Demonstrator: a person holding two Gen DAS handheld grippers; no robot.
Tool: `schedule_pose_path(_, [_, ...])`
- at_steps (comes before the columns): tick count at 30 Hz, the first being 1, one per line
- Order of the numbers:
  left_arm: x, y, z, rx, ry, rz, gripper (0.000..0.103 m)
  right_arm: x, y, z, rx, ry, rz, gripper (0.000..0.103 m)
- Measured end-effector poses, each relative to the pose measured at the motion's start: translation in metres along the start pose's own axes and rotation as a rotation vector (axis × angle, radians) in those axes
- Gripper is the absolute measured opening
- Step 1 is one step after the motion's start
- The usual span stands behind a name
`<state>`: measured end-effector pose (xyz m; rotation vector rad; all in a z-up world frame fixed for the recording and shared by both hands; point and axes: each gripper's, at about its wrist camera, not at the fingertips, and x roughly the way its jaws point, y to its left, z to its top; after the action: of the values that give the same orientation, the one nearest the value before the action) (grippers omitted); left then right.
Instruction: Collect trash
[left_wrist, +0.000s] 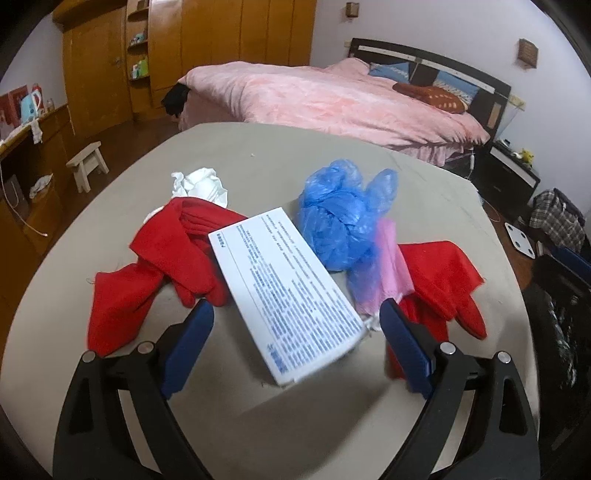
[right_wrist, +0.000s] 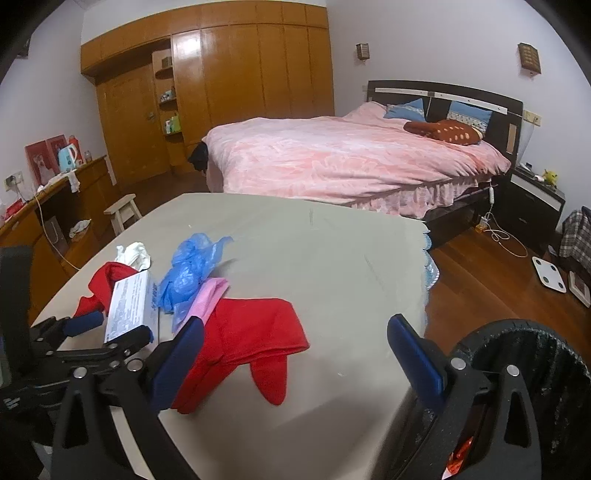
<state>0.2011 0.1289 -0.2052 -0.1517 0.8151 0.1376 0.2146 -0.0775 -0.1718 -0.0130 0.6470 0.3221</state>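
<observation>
A white printed box (left_wrist: 288, 291) lies on the grey table (left_wrist: 258, 158) between the fingers of my open left gripper (left_wrist: 295, 325); the jaws straddle its near end without closing. Beside it lie a crumpled blue plastic bag (left_wrist: 340, 214), a pink bag (left_wrist: 391, 258), a white crumpled tissue (left_wrist: 201, 184) and red cloths (left_wrist: 166, 251). In the right wrist view the box (right_wrist: 129, 302), blue bag (right_wrist: 188, 273), pink bag (right_wrist: 210, 299) and a red cloth (right_wrist: 251, 343) show at left. My right gripper (right_wrist: 295, 343) is open and empty above the table's right edge, next to a black trash bin (right_wrist: 532, 376).
A bed with a pink cover (right_wrist: 351, 162) stands behind the table. A wooden wardrobe (right_wrist: 240, 92) fills the back wall. A small stool (right_wrist: 123, 212) and a desk (right_wrist: 55, 206) are at left. A scale (right_wrist: 548, 274) and cables lie on the wooden floor at right.
</observation>
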Motion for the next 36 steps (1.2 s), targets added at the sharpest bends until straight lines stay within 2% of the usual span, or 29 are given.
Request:
schedule_pose_path(1, [0.003,-0.001,0.001,0.003,0.008,0.007,0.088,0.001,0.0,0.0,0.001,0.002,0.0,0.097])
schedule_pose_path(3, [0.006,-0.002,0.001,0.013,0.025,0.005,0.072,0.001,0.0,-0.001,0.001,0.004,0.001,0.097])
schedule_pose_path(5, [0.005,-0.002,-0.001,0.015,0.027,-0.006,0.071,0.001,0.001,-0.002,-0.001,0.005,0.003,0.097])
schedule_pose_path(11, [-0.015,-0.009,-0.017,0.096,0.035,-0.041,0.069,0.001,0.004,-0.004,-0.005,0.01,0.009,0.097])
schedule_pose_path(15, [-0.018,-0.011,-0.029,0.16,0.057,-0.034,0.07,0.002,0.004,-0.005,-0.002,0.014,0.01,0.097])
schedule_pose_path(18, [-0.012,-0.009,-0.027,0.146,0.079,-0.029,0.077,0.001,0.003,-0.005,0.001,0.014,0.01,0.097])
schedule_pose_path(21, [-0.005,-0.008,-0.022,0.137,0.081,-0.032,0.078,0.0,0.002,-0.003,-0.002,0.01,0.007,0.097])
schedule_pose_path(22, [-0.002,-0.008,-0.022,0.133,0.085,-0.034,0.077,-0.001,0.002,-0.003,-0.001,0.009,0.006,0.097])
schedule_pose_path(23, [0.0,-0.008,-0.022,0.129,0.087,-0.033,0.068,-0.001,0.001,-0.002,0.001,0.008,0.006,0.097])
schedule_pose_path(27, [-0.002,-0.005,-0.023,0.113,0.076,-0.054,0.066,0.001,0.001,-0.002,-0.002,0.011,0.008,0.097])
schedule_pose_path(30, [-0.012,-0.001,-0.023,0.092,0.038,-0.065,0.063,0.004,0.005,-0.001,-0.004,0.019,0.022,0.097])
schedule_pose_path(36, [-0.026,0.007,-0.017,0.088,-0.013,-0.052,0.061,0.026,0.018,-0.006,-0.011,0.068,0.05,0.097])
